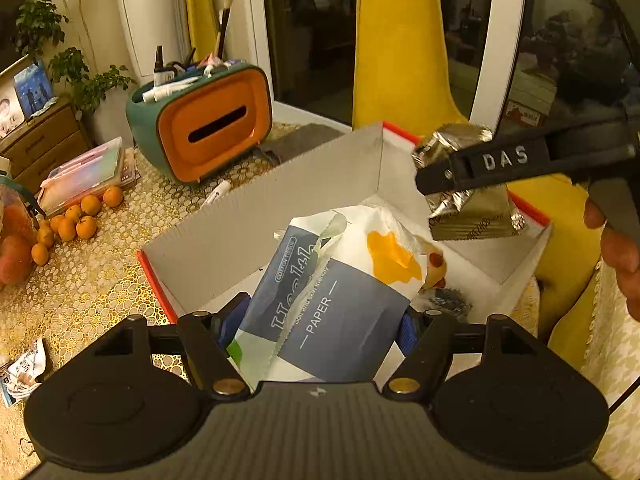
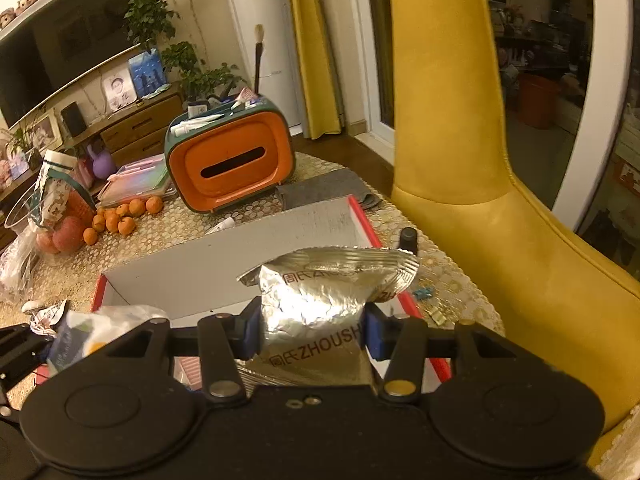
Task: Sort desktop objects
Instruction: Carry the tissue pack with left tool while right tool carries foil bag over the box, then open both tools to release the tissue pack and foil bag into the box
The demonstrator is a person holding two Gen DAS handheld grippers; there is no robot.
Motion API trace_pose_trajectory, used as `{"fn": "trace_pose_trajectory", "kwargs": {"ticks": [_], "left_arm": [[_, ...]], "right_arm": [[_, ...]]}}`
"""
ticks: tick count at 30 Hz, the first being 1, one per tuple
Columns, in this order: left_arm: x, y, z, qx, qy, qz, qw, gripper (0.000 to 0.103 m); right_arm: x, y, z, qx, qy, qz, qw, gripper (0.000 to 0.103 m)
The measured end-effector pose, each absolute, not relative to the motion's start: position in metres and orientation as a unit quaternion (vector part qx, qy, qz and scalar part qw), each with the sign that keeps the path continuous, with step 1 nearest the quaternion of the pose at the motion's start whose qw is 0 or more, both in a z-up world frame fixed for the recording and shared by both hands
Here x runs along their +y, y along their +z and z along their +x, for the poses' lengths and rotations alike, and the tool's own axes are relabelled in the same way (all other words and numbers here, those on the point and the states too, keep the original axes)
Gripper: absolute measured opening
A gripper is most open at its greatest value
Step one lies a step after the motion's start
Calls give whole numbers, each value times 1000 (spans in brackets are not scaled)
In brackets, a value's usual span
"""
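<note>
Left tool (image 1: 316, 320) clamps a tissue pack (image 1: 340, 280) (blue and white, marked PAPER) above the open cardboard box (image 1: 224, 236) on the tabletop (image 1: 80, 292); to its right, the right tool (image 2: 312, 332) grips a silver foil packet (image 2: 320, 292) over the same box.

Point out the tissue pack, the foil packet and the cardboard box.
tissue pack (image 1: 340, 320), left wrist view, on its dark blue printed panel.
foil packet (image 2: 316, 300), right wrist view, on the crinkled silver middle between the blue pads.
cardboard box (image 1: 280, 200), left wrist view, on its grey inner back wall.
</note>
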State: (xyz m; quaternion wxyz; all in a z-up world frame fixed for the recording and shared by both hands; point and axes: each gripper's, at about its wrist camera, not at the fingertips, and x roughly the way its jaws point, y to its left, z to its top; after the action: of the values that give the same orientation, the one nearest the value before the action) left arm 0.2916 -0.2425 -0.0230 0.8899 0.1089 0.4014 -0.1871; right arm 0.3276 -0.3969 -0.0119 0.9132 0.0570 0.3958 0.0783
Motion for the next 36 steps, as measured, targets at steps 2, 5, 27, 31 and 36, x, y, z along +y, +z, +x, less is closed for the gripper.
{"fn": "trace_pose_trajectory", "kwargs": {"ticks": [2,5,27,31,36], "left_arm": [[-243,-28,296,407,-187,110,887,71],[-244,-35,300,415,-188,114,883,71],[-248,-67,313,445,-225,120,858,72],[-249,-66,315,451,-229,119,854,72],[-247,-65,313,450,-229,106,857,73]], "right_arm": [[-392,-15,334,400,87,53,911,49],[-385,-23,346,413,90,42,905,49],[-347,-73,404,499,86,-54,860,51],[-345,-74,406,503,86,-51,859,55],[-343,-71,405,488,87,-47,867,69]]}}
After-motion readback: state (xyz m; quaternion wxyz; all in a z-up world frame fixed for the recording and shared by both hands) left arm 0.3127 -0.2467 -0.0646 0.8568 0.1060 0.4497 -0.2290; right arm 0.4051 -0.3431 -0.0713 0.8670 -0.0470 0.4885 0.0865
